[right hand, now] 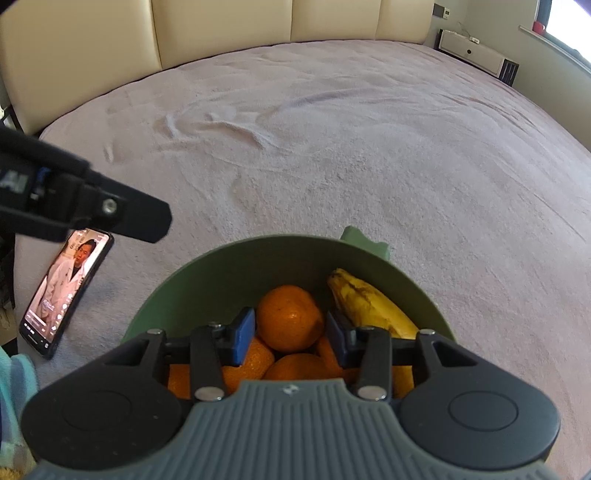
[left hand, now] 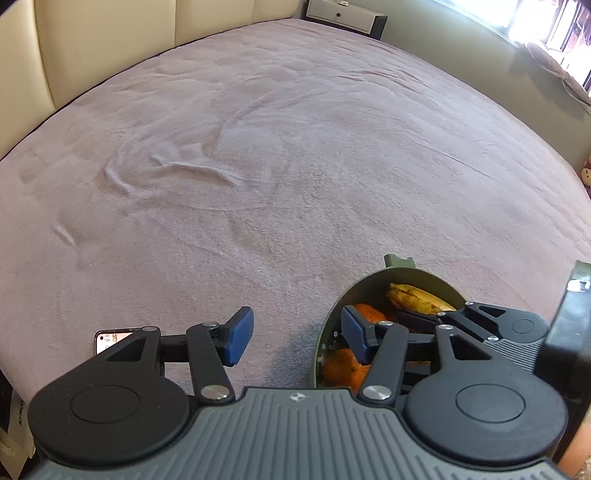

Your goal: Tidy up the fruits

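Note:
A green bowl (right hand: 221,266) sits on the bed at the near edge, with a spotted yellow banana (right hand: 369,306) and several oranges (right hand: 303,365) in it. My right gripper (right hand: 290,334) reaches into the bowl. Its blue pads stand on either side of the top orange (right hand: 290,317), a thin gap on each side, and the orange rests on the pile. In the left wrist view my left gripper (left hand: 297,338) hangs open over the bare sheet with nothing between its pads. Just to its right are the bowl (left hand: 417,277), the banana (left hand: 417,297) and an orange (left hand: 345,365).
A lit phone (right hand: 66,291) lies screen-up on the pinkish bedsheet (right hand: 332,147) left of the bowl. A cream padded headboard (right hand: 221,29) lines the far side. A white cabinet (right hand: 472,51) stands at the far right by a window. A small green piece (right hand: 364,240) pokes out behind the bowl.

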